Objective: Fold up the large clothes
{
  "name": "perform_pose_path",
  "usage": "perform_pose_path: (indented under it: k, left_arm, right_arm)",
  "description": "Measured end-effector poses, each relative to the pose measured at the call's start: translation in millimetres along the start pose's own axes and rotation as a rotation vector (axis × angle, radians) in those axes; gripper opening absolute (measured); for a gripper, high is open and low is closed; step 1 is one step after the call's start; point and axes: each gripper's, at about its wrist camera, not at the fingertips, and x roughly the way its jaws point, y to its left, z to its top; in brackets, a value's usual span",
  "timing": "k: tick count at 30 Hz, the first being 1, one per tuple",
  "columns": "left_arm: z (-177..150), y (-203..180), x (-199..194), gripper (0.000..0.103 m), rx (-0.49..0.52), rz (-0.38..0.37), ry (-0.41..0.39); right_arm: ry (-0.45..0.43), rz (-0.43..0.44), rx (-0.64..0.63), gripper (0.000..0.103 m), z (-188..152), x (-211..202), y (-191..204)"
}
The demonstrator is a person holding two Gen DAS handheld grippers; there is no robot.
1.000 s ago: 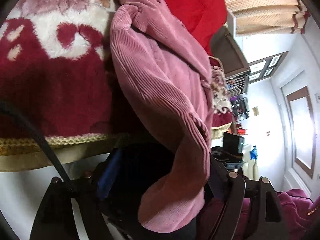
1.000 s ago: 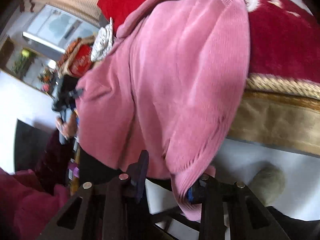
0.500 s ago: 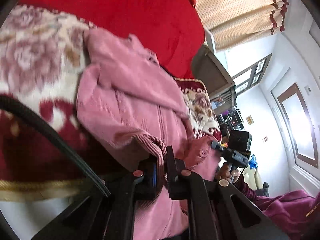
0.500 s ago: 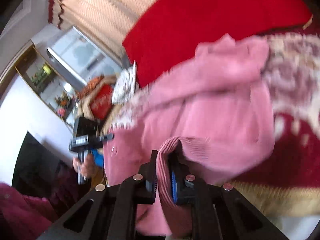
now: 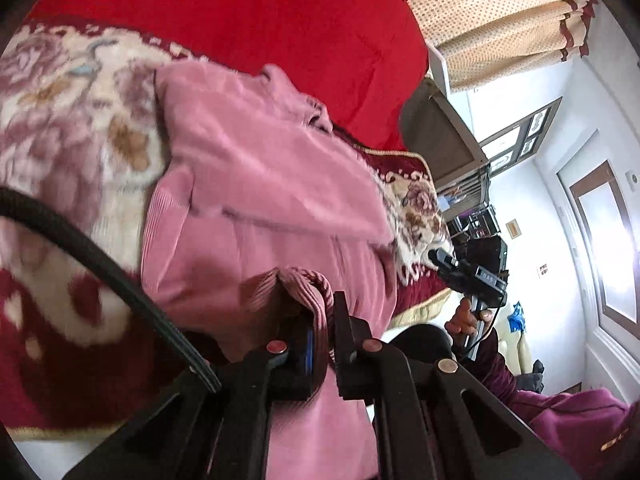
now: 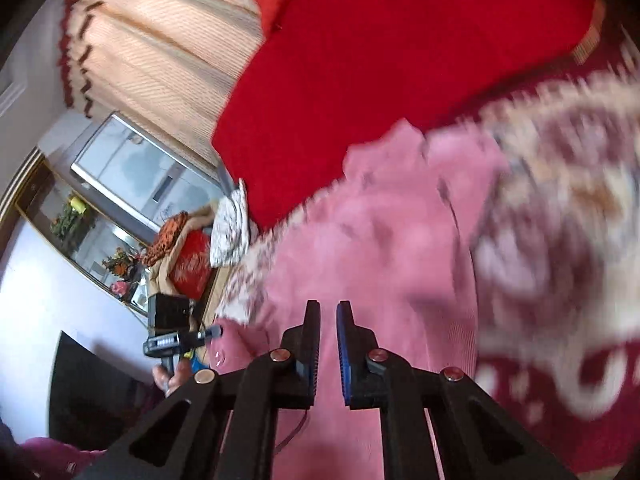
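**A:** What are the tongs doing?

**B:** The left gripper is clamped on the sweater's ribbed hem. A roll of rib bulges up above the two pads. The right gripper has its jaws drawn in to a narrow slit. Its view is blurred, so I cannot tell whether any cloth is pinched there or only lies behind the slit.

**A:** And where is the sweater?

**B:** The pink sweater lies on the flowered blanket at the bed's near edge. Part of it is doubled over on top and the lower part hangs down past the grippers. Beyond it is the red cover.

**A:** How will it handle?

**B:** I would say it is soft and limp, with some weight for a knit. It has no stiffness, so any part that isn't held will sag and drag. The plush blanket probably grips it, so sliding it would bunch it up. Lifting it clear looks safer.

**A:** Where is the best place to take hold?

**B:** The ribbed bands. The hem is thicker and denser than the body, so it fills the pads and should not creep out. A single layer of the plain knit could stretch or slip. For an even fold, I would want the two grips well apart along the same edge, one near each corner.

**A:** Any risk?

**B:** If the right one holds nothing, the weight hangs from one corner and the fold will skew.
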Motion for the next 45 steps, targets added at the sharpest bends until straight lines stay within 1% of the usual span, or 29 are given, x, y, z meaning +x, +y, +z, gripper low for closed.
perform_pose_path:
  k: [2, 4, 5, 6, 8, 9, 11, 13, 15, 18, 19, 22, 23, 24, 26, 27, 29, 31, 32, 35, 36, 37, 38, 40, 41, 42, 43, 44, 45]
  left_arm:
    - [-15.1, 4.4, -2.1, 0.01, -0.017, 0.013, 0.014]
    - [-27.9, 10.0, -6.2, 0.014, -0.039, 0.029, 0.016]
    - [-32.7, 14.0, -8.3, 0.024, -0.055, 0.029, 0.016]
    - [-37.1, 18.3, -10.4, 0.031, -0.075, 0.028, 0.016]
    - [-46.1, 26.5, -12.3, 0.06, -0.116, 0.034, 0.019]
    - [-50.4, 29.2, -11.3, 0.065, -0.13, 0.041, 0.025]
    - [-59.4, 32.0, -6.4, 0.066, -0.145, 0.047, 0.048]
    - [-67.2, 31.6, -0.9, 0.067, -0.148, 0.041, 0.069]
    - [-74.6, 29.4, 3.9, 0.073, -0.142, 0.034, 0.092]
    - [-84.9, 26.7, 8.4, 0.073, -0.139, 0.014, 0.113]
    - [-87.9, 24.0, 8.3, 0.074, -0.13, 0.002, 0.113]
    - [-94.5, 14.5, 7.1, 0.076, -0.098, -0.033, 0.114]
    - [-95.8, 11.8, 6.3, 0.076, -0.087, -0.034, 0.112]
    - [-95.8, 10.6, 4.8, 0.076, -0.08, -0.031, 0.109]
    - [-95.3, 7.2, 2.2, 0.071, -0.055, -0.046, 0.099]
    - [-94.2, 5.3, 1.0, 0.065, -0.042, -0.052, 0.095]
    - [-91.5, 4.1, 1.5, 0.033, -0.036, -0.031, 0.104]
    - [-88.2, 6.2, 4.3, 0.022, -0.035, -0.017, 0.107]
    - [-87.2, 6.2, 4.9, 0.02, -0.035, -0.016, 0.104]
    - [-85.3, 5.2, 5.7, 0.022, -0.046, -0.019, 0.078]
    - [-85.6, 7.4, 5.3, 0.028, -0.056, -0.015, 0.075]
    - [-85.6, 10.0, 6.1, 0.051, -0.083, -0.018, 0.077]
    - [-85.4, 12.8, 5.6, 0.069, -0.1, -0.021, 0.077]
    - [-85.0, 11.9, 6.5, 0.068, -0.093, -0.02, 0.072]
    - [-85.0, 10.4, 6.9, 0.064, -0.083, -0.016, 0.072]
    - [-84.6, 7.5, 8.7, 0.055, -0.071, -0.017, 0.072]
    - [-83.9, 5.8, 11.4, 0.03, -0.064, -0.014, 0.082]
    - [-83.9, 5.5, 12.9, 0.019, -0.062, -0.005, 0.09]
    - [-84.2, 5.4, 14.1, 0.019, -0.054, 0.006, 0.096]
  right_arm:
    - [0.012, -0.024, 0.029, 0.016, -26.7, -7.6, -13.6]
    - [0.032, -0.046, 0.08, 0.039, -55.3, -11.8, -25.6]
    - [0.049, -0.061, 0.109, 0.08, -72.0, -14.1, -32.3]
    - [0.06, -0.083, 0.135, 0.095, -86.6, -15.1, -37.2]
    - [0.056, -0.101, 0.162, 0.095, -113.6, -20.2, -47.2]
    - [0.07, -0.117, 0.165, 0.095, -124.3, -18.8, -52.3]
    - [0.117, -0.185, 0.134, 0.095, -142.2, -9.6, -63.8]
    - [0.191, -0.192, 0.127, 0.094, -155.0, 9.7, -77.1]
    - [0.223, -0.214, 0.098, 0.094, -161.2, 27.4, -82.5]
    - [0.277, -0.211, 0.07, 0.091, -172.3, 58.5, -91.8]
    - [0.323, -0.199, 0.079, 0.089, -178.5, 72.6, -96.1]
    - [0.412, -0.196, 0.059, 0.068, -193.4, 96.1, -96.4]
    - [0.415, -0.171, 0.039, 0.042, -194.7, 98.6, -89.9]
    - [0.405, -0.144, 0.03, 0.026, -193.5, 97.2, -83.7]
    - [0.366, -0.086, 0.007, 0.024, -189.2, 85.1, -63.8]
    - [0.353, -0.051, -0.004, 0.022, -187.7, 78.1, -53.9]
    - [0.306, 0.028, -0.041, 0.021, -182.7, 60.2, -27.5]
    - [0.257, 0.089, -0.052, 0.021, -175.6, 47.2, -9.5]
    - [0.226, 0.121, -0.058, 0.021, -170.7, 40.5, -1.2]
    - [0.138, 0.179, -0.081, 0.021, -154.6, 25.3, 16.4]
    - [0.112, 0.197, -0.079, 0.02, -147.7, 23.4, 20.4]
    - [0.085, 0.208, -0.079, 0.02, -140.7, 22.3, 23.1]
    - [0.063, 0.204, -0.088, 0.018, -134.1, 21.6, 25.3]
    - [0.026, 0.193, -0.1, 0.015, -121.6, 14.7, 28.2]
    - [0.009, 0.198, -0.097, 0.014, -116.9, 12.3, 29.4]
    - [-0.006, 0.201, -0.097, 0.014, -111.1, 10.4, 30.1]
    - [-0.007, 0.196, -0.109, 0.014, -108.2, 5.7, 29.7]
    - [0.012, 0.177, -0.131, 0.014, -107.3, 9.7, 36.2]
    - [0.045, 0.135, -0.143, 0.014, -106.4, 12.4, 37.0]
